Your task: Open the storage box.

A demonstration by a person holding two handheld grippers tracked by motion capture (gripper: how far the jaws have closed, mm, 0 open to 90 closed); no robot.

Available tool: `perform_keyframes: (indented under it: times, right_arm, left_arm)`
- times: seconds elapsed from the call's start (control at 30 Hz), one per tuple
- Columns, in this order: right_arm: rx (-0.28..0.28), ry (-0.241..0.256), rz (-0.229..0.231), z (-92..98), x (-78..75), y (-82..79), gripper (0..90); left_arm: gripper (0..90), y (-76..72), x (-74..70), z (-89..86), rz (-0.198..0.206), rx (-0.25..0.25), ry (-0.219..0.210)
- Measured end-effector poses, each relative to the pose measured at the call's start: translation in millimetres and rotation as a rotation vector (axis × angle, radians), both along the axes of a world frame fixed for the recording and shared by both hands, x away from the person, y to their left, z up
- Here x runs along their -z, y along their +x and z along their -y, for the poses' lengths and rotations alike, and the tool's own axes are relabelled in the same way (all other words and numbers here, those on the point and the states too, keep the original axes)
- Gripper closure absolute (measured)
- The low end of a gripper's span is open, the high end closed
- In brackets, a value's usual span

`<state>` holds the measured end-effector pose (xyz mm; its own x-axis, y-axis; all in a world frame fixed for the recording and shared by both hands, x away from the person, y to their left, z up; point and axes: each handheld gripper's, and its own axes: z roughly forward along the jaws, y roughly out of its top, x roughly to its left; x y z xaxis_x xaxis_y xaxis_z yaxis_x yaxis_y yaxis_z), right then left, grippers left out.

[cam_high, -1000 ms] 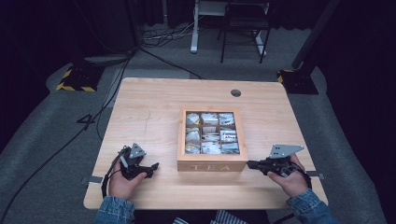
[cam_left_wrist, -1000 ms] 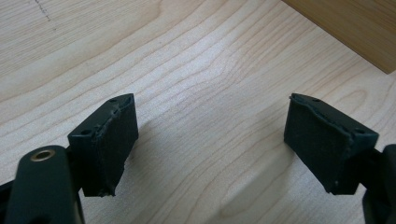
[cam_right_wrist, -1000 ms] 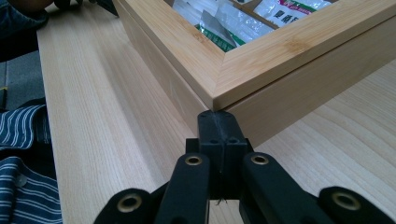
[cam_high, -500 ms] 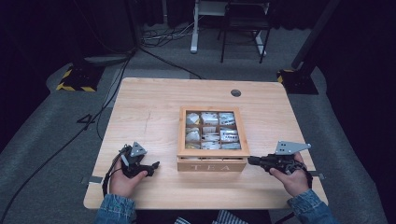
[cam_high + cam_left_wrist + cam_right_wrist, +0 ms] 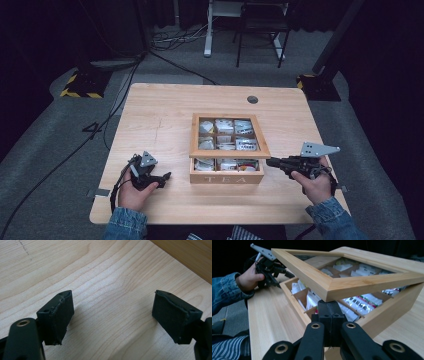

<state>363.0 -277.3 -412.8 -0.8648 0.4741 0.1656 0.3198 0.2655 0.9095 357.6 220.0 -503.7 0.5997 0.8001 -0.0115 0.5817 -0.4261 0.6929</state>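
Jaws of the right gripper (image 5: 329, 307) are pressed together under the raised corner of the glass-paned wooden lid (image 5: 342, 280), propping it above the square wooden tea box (image 5: 226, 172). Left gripper (image 5: 113, 315) gapes wide over the pale wooden table (image 5: 105, 277), touching nothing.

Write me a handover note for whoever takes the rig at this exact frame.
Right hand-held gripper: jaws shut, tips wedged under the corner of the glass-paned lid of the tea box, propping it partly open.
Left hand-held gripper: open, holding nothing, low over the table left of the box.
Tea bags sit in their compartments.
Done: lid lifted a little. Left: probably swing it fully open.
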Motion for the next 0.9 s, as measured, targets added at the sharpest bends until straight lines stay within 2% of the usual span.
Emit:
perform_keyframes:
  times: [0.13, 0.53, 0.67, 0.83, 0.9]
  right_arm:
    - [0.005, 0.020, 0.010, -2.2, -5.0, 5.1, 90.0]
    - [0.011, 0.044, 0.049, -12.6, -19.2, 20.5, 90.0]
    - [0.011, 0.068, 0.065, -17.4, -25.6, 29.1, 90.0]
    - [0.010, 0.061, 0.084, -22.0, -30.9, 36.0, 90.0]
    - [0.008, 0.074, 0.086, -23.4, -32.2, 39.2, 90.0]
  left_arm:
    - [18.5, 0.4, 0.4, 0.5, -0.006, -0.007, -0.013]
    - [18.6, 1.5, 0.5, 1.4, -0.002, -0.013, -0.008]
    - [18.7, 0.5, 0.7, 2.0, -0.004, -0.028, -0.016]
    - [18.7, -0.5, 0.6, 1.4, -0.005, -0.033, -0.014]
    - [18.7, -0.9, 0.4, 1.1, -0.006, -0.035, -0.014]
